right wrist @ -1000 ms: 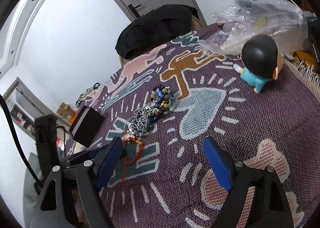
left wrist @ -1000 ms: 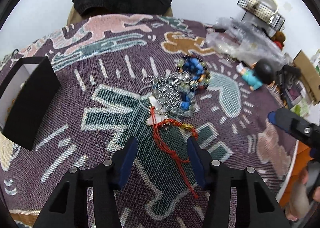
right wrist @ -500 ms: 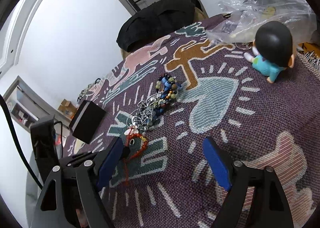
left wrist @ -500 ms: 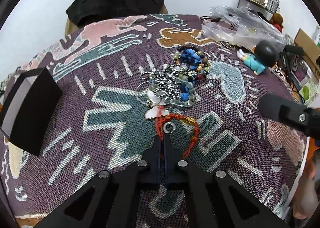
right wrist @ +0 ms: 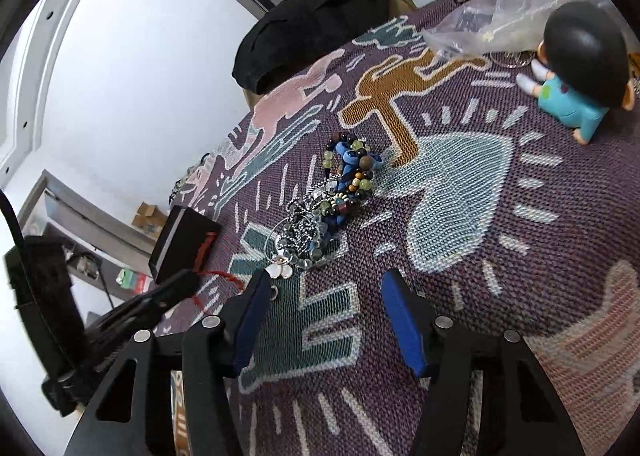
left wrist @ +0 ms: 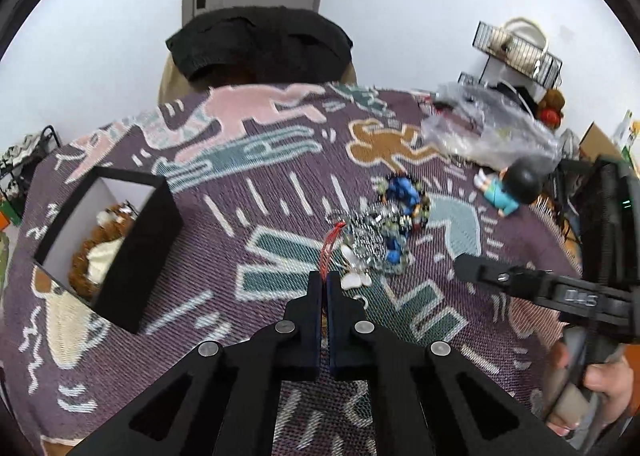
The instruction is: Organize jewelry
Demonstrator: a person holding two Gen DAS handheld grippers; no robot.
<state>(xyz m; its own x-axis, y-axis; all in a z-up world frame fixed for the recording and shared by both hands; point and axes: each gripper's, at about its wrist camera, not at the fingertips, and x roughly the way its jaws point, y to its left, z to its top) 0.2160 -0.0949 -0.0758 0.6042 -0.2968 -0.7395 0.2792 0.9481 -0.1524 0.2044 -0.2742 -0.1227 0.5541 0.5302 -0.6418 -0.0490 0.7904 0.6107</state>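
A heap of jewelry (left wrist: 394,226) lies mid-cloth: blue and green beads, silver chains and a white butterfly pendant (left wrist: 355,274). My left gripper (left wrist: 325,288) is shut on a red cord bracelet (left wrist: 330,246) and holds it raised above the cloth, left of the heap. The right wrist view shows the heap (right wrist: 336,196), the pendant (right wrist: 282,270) and the red cord (right wrist: 218,276) hanging from the left gripper. My right gripper (right wrist: 326,330) is open and empty, just in front of the heap. A black open box (left wrist: 108,244) stands at the left, white inside, holding brown jewelry.
A patterned purple cloth (left wrist: 240,184) covers the table. A toy figure (left wrist: 510,188) in teal and a clear plastic bag (left wrist: 488,132) sit at the right. A chair with a black garment (left wrist: 260,44) stands behind the table.
My left gripper closed on the red cord bracelet, then lifted it off the cloth. The right gripper moved closer to the heap.
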